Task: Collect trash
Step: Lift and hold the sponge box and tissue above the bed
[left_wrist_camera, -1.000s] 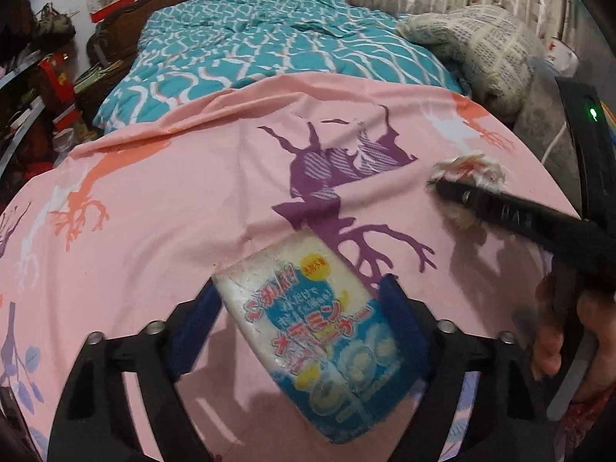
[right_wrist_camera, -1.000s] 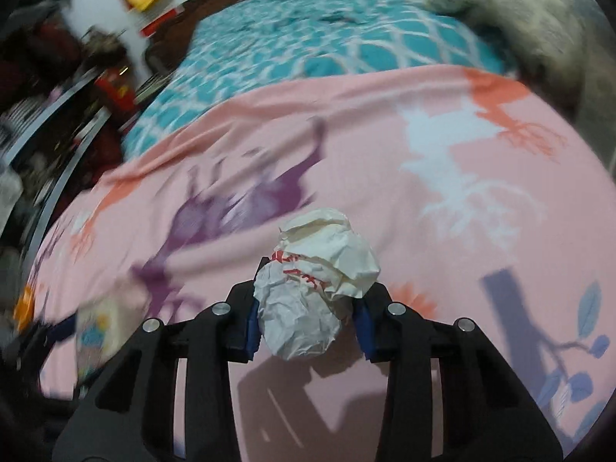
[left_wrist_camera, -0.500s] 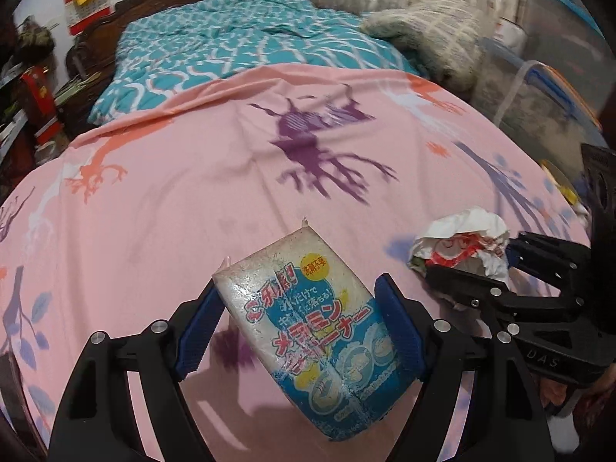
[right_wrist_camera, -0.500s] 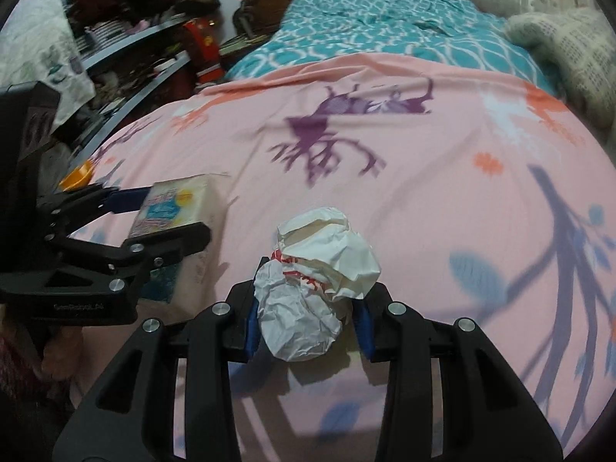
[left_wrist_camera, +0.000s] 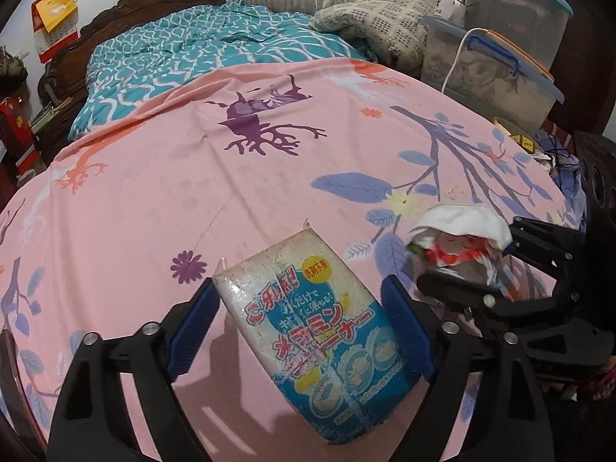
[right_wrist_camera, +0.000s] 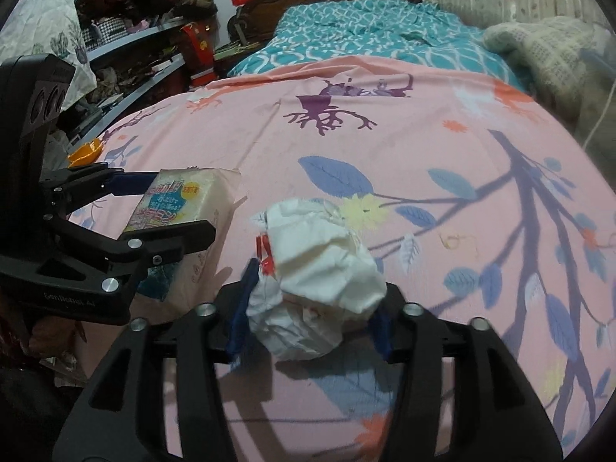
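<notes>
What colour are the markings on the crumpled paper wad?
Red markings on the white crumpled paper wad, clearest in the left wrist view.

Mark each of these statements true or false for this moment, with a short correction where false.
1. A blue and white packet sits between the left gripper's fingers. True.
2. The right gripper has an empty can between its fingers. False: it is a crumpled white paper wad, and the jaws are opening.
3. The sheet under both grippers is pink with purple deer and blue leaves. True.
4. A teal patterned quilt lies further up the bed. True.
5. The two grippers are at opposite ends of the bed. False: they are side by side.
</notes>
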Demonstrator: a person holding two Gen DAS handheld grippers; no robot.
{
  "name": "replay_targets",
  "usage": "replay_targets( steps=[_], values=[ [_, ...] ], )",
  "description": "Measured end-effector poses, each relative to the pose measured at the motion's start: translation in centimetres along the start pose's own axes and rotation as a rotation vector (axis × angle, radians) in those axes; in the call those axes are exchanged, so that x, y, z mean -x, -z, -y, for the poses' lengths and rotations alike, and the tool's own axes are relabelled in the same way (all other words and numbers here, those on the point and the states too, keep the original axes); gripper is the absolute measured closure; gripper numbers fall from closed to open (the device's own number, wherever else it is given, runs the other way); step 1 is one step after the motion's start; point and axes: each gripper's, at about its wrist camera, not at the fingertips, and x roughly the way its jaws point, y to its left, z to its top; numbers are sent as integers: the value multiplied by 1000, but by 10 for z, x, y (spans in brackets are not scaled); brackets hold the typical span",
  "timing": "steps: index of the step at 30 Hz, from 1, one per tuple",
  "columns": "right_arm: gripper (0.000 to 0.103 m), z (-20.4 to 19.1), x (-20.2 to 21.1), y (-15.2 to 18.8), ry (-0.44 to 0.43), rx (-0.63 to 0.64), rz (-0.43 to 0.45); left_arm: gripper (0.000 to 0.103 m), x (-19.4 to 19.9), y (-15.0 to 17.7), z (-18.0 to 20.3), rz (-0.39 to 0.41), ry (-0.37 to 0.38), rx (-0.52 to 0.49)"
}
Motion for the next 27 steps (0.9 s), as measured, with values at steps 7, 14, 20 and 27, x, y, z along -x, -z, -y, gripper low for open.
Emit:
replay_targets(
  steps=[7,14,20,27],
  values=[
    [23,9,17,12,10,-61,48,15,9,0,-10,9,-13,61],
    [23,10,23,14,10,-63,61,15,9,-2,-4,6,-54,66],
    [23,13,23,9,21,-85,66,15,-2,-2,6,-26,-123,44],
    [32,17,20,0,-11,-120,59,15,-2,1,7,-28,-146,45]
  ],
)
